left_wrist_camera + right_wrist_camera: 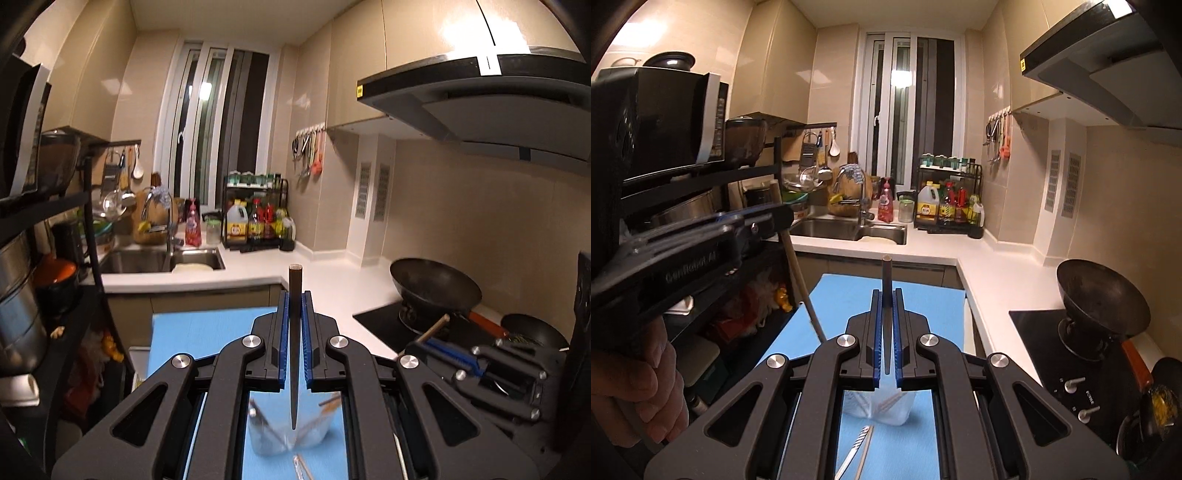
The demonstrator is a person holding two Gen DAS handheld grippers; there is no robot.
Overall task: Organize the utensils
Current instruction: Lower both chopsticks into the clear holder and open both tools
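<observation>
**Between both tongs: one chopstick each**

Between the blue pads of the left tongs [295, 302] a dark chopstick [294, 332] is clamped, its blunt end sticking up past the fingertips and its thin tip pointing down toward the camera. The right tongs [886, 301] grip a second dark chopstick [886, 291] the same way, jaws nearly together on it. Below both tongs lies a blue mat [923, 306] on the desk [997, 280]. Under the right tongs, on the mat, stands a clear container [886, 410] with sticks leaning inside it; nearer the camera lie a clear utensil [855, 448] and a pale chopstick [866, 454] side by side. From the right wrist view, the left tongs appear at the left edge, held by a hand [635, 387], with the chopstick slanting down. Far ahead of the tongs are a sink [849, 229] and a bottle rack [949, 206]; to the right of them a wok [1102, 291] sits on the stove [1034, 325].
</observation>
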